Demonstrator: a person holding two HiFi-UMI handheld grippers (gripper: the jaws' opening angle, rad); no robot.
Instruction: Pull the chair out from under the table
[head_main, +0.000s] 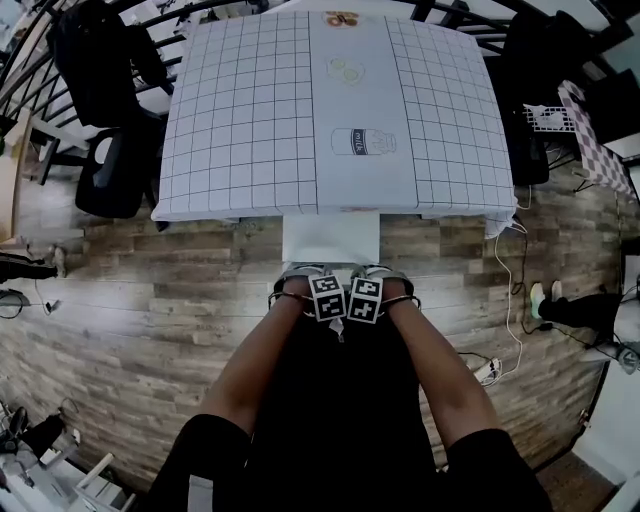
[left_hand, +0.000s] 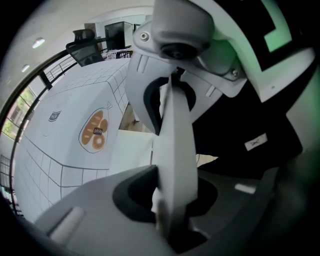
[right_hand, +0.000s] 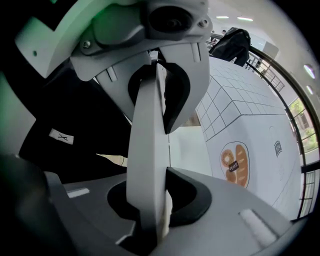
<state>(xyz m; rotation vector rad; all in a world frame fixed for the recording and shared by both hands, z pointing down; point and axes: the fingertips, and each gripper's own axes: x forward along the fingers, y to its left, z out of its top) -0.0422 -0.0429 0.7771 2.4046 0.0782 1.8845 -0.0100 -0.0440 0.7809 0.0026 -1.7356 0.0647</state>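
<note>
A white chair (head_main: 330, 238) stands at the near edge of the table (head_main: 240, 120), its seat partly out from under the checked cloth. My left gripper (head_main: 325, 298) and right gripper (head_main: 366, 299) sit side by side on the top of the chair's backrest, both pointing down. In the left gripper view the thin white backrest edge (left_hand: 172, 145) runs between the jaws of my left gripper (left_hand: 167, 200), which are closed on it. The right gripper view shows the same backrest (right_hand: 147, 150) clamped in my right gripper (right_hand: 152, 200). The chair's legs are hidden.
A black office chair (head_main: 108, 170) stands at the table's left corner, and another dark chair (head_main: 528, 90) at its right. On the wooden floor to the right lie a white cable (head_main: 508, 300), a power strip (head_main: 484, 370) and a shoe (head_main: 545, 298).
</note>
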